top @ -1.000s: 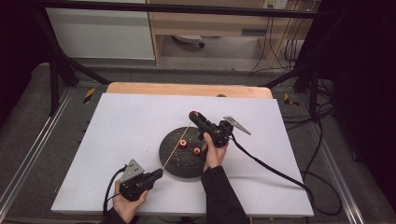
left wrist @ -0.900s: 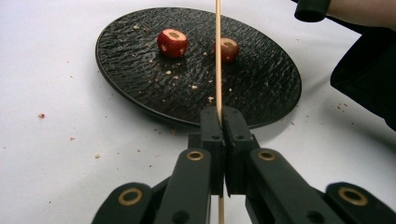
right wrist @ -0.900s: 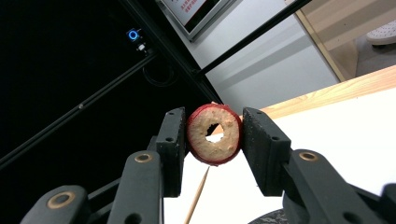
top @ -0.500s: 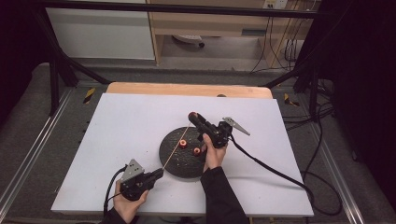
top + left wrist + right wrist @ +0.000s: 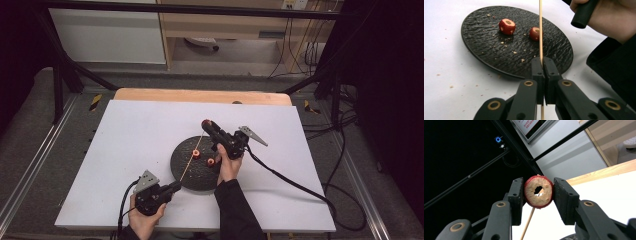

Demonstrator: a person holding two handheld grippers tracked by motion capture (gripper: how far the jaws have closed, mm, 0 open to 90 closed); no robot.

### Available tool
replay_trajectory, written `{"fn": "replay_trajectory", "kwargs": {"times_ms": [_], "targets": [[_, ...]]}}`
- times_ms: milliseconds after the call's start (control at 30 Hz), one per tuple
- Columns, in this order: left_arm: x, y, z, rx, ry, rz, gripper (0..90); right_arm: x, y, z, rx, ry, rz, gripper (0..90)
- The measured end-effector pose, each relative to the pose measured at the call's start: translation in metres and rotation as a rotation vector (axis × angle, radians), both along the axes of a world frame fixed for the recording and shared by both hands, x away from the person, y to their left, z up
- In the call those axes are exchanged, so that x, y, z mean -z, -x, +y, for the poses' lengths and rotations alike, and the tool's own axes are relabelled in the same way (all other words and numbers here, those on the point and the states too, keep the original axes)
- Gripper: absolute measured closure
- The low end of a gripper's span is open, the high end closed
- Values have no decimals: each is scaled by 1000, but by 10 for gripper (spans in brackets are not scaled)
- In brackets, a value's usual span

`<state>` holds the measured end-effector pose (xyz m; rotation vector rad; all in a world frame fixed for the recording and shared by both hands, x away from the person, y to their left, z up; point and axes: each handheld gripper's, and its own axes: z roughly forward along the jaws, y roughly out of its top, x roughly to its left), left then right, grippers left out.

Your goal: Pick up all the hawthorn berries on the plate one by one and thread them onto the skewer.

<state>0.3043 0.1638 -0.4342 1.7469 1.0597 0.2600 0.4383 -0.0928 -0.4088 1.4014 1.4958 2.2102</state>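
Note:
A thin wooden skewer [image 5: 191, 156] slants up from my left gripper [image 5: 176, 186], which is shut on its lower end near the table's front. In the left gripper view the jaws pinch the skewer [image 5: 540, 30] at the left gripper's tips [image 5: 543, 62]. My right gripper [image 5: 207, 125] is shut on a cored red fruit piece [image 5: 205, 123] at the skewer's upper tip. The right gripper view shows that fruit piece [image 5: 539, 192] with its hole facing the camera and the skewer [image 5: 529, 221] just behind it. Two more red fruit pieces [image 5: 196, 154] [image 5: 210, 161] lie on a black round plate [image 5: 186, 172].
The plate [image 5: 484, 50] sits mid-table on a white sheet [image 5: 130, 140], with crumbs scattered on both. The right hand [image 5: 616, 20] hangs over the plate's right side. A cable [image 5: 290, 180] trails right across the sheet. A wooden table edge [image 5: 200, 95] runs along the back.

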Motion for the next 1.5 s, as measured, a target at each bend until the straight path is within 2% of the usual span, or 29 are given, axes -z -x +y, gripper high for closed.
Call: {"fn": "replay_trajectory", "kwargs": {"times_ms": [67, 167, 300, 467, 533, 1067, 1500], "targets": [[-1, -2, -3, -4, -1, -6, 884, -1, 1, 0, -7, -4, 2, 616], [-3, -5, -5, 0, 16, 8, 885, -2, 2, -1, -15, -7, 14, 616], [-5, -12, -7, -6, 17, 10, 887, -2, 2, -1, -33, -17, 33, 616], [-10, -20, -10, -18, 5, -4, 887, -1, 4, 0, -52, -14, 55, 617], [-13, -23, -12, -18, 5, 5, 887, 1, 4, 1, -61, -10, 67, 617], [-31, -54, -28, -5, -31, -44, 886, 4, 18, 5, -123, 56, 69, 616], [-34, -64, -33, 5, -31, -72, 886, 9, 29, 9, -166, 95, 84, 616]]}}
